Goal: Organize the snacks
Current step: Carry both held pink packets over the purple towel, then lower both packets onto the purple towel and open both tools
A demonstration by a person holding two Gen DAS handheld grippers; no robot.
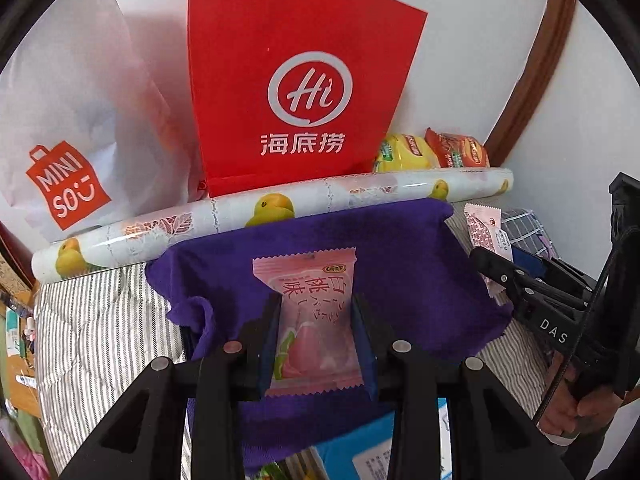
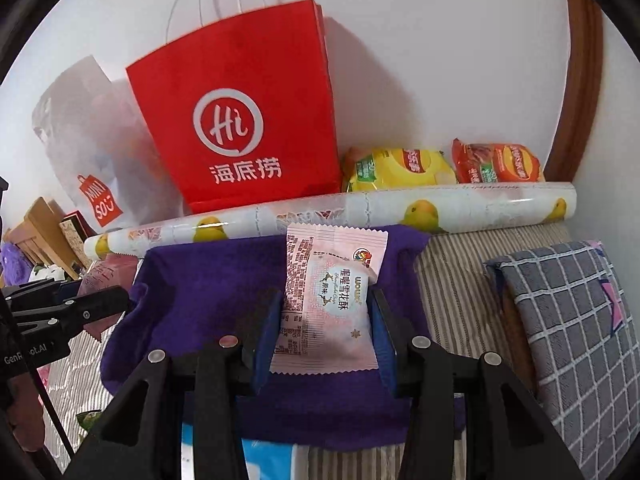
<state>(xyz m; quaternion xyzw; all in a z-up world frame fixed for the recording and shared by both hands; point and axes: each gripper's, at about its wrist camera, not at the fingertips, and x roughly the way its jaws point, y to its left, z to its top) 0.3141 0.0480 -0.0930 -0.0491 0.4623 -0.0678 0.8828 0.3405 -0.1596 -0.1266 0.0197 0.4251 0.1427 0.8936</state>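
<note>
My left gripper (image 1: 314,312) is shut on a pink peach-flavour candy packet (image 1: 310,320), held upright above a purple cloth (image 1: 360,240). My right gripper (image 2: 326,308) is shut on a pale pink snowflake-crisp packet (image 2: 332,296) over the same purple cloth (image 2: 200,280). In the left wrist view the right gripper (image 1: 486,268) enters from the right edge with its pale pink packet (image 1: 486,232) in the jaws. The left gripper (image 2: 124,300) shows at the left edge of the right wrist view. A yellow snack bag (image 2: 400,172) and an orange-red snack bag (image 2: 496,164) lie against the wall.
A red paper bag (image 1: 296,80) and a white Miniso bag (image 1: 68,140) stand against the wall behind a roll of duck-print paper (image 1: 260,212). The cloth lies on a striped sheet (image 1: 100,320). A grey checked cushion (image 2: 572,320) sits at the right. Blue packaging (image 1: 360,448) lies under the left gripper.
</note>
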